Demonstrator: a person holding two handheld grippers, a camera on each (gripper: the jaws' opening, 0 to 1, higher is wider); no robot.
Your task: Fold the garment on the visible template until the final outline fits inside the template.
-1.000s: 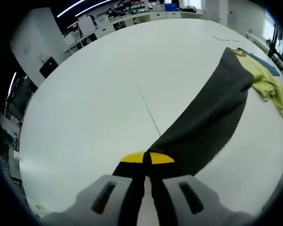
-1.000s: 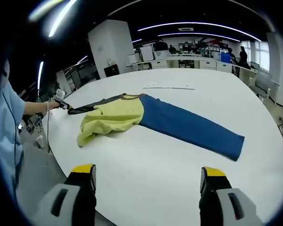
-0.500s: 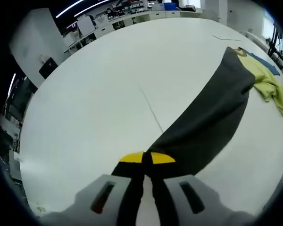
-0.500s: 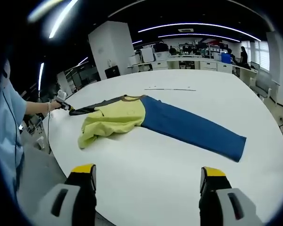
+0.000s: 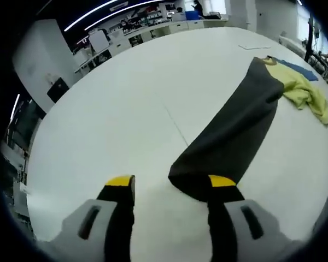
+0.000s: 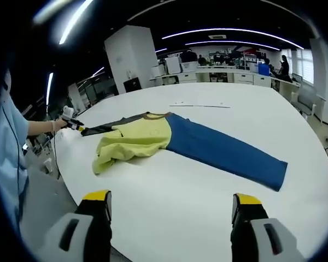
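Observation:
The garment is a long-sleeved top with a yellow body [image 6: 134, 139], a blue sleeve [image 6: 224, 150] and a dark grey sleeve [image 6: 106, 126], spread on the white table [image 6: 208, 202]. In the left gripper view the dark sleeve [image 5: 235, 131] lies flat, its cuff end resting just in front of the right-hand jaw. My left gripper [image 5: 171, 183] is open with nothing held. The yellow body [image 5: 303, 90] is bunched up beyond the sleeve. My right gripper [image 6: 172, 197] is open above bare table, well short of the garment. The left gripper [image 6: 71, 123] sits at the dark sleeve's tip.
A thin line [image 5: 175, 125] runs across the table beside the dark sleeve, and a thin strip [image 6: 199, 105] lies beyond the collar. A person in a light blue sleeve [image 6: 8, 147] stands at the table's left edge. Desks and shelves stand far behind.
My left gripper has opened and let go of the dark sleeve's cuff, which now lies on the table. The right gripper stays open and has barely moved.

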